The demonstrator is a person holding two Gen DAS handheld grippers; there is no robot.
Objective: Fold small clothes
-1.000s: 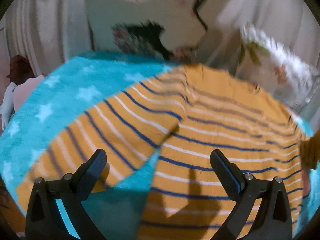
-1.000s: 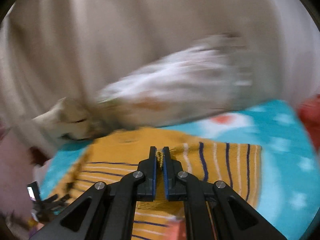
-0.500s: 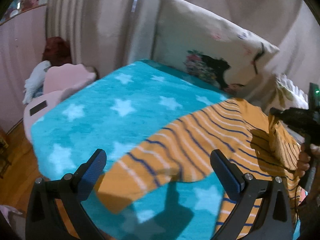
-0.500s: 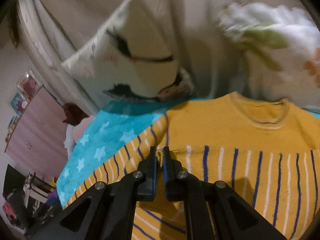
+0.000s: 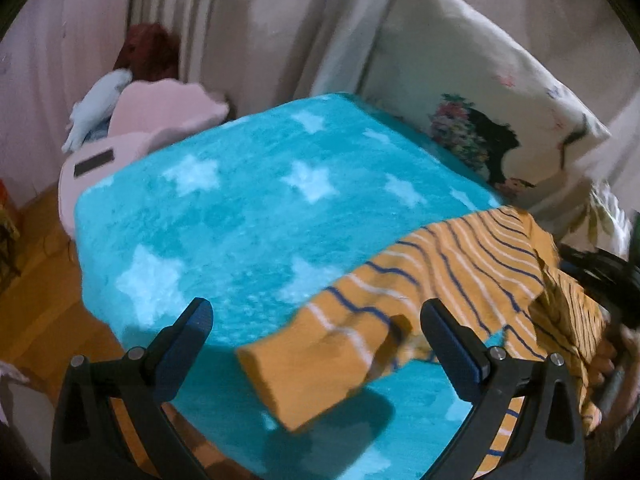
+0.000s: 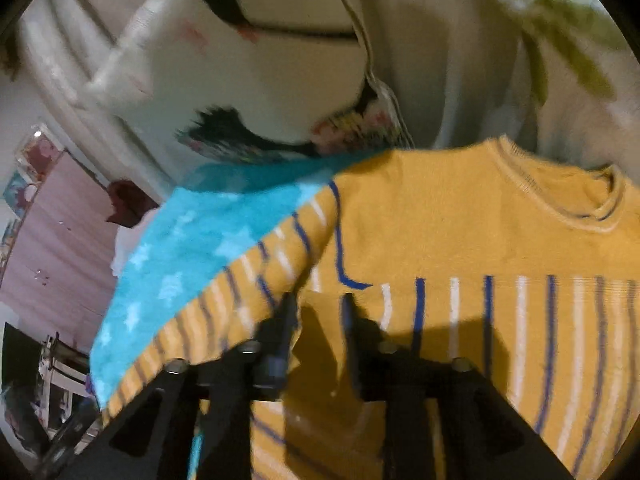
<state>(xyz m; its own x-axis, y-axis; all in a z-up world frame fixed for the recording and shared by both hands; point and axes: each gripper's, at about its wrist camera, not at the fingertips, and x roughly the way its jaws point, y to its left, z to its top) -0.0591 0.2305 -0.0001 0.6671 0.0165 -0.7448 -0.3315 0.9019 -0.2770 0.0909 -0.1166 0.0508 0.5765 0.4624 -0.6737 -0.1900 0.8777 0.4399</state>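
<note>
A small yellow sweater (image 6: 460, 240) with blue and white stripes lies on a turquoise star blanket (image 5: 260, 216). In the left wrist view its sleeve (image 5: 360, 328) stretches toward me, cuff between my fingers. My left gripper (image 5: 316, 332) is wide open and empty, just above the cuff. My right gripper (image 6: 318, 316) hangs over the sweater near the armpit, its jaws parted a little with nothing between them; the image is blurred. The collar (image 6: 568, 200) lies at the far right.
A white printed pillow (image 5: 472, 92) leans against beige curtains (image 5: 260, 28) behind the blanket. A pink cushioned seat (image 5: 132, 136) with a white soft toy (image 5: 96, 108) stands left of the bed. The wooden floor (image 5: 36, 280) shows at the left.
My right gripper has opened and let go of the fold of sweater it pinched. The left gripper has pulled back and turned left, so the sleeve cuff now lies between its fingers.
</note>
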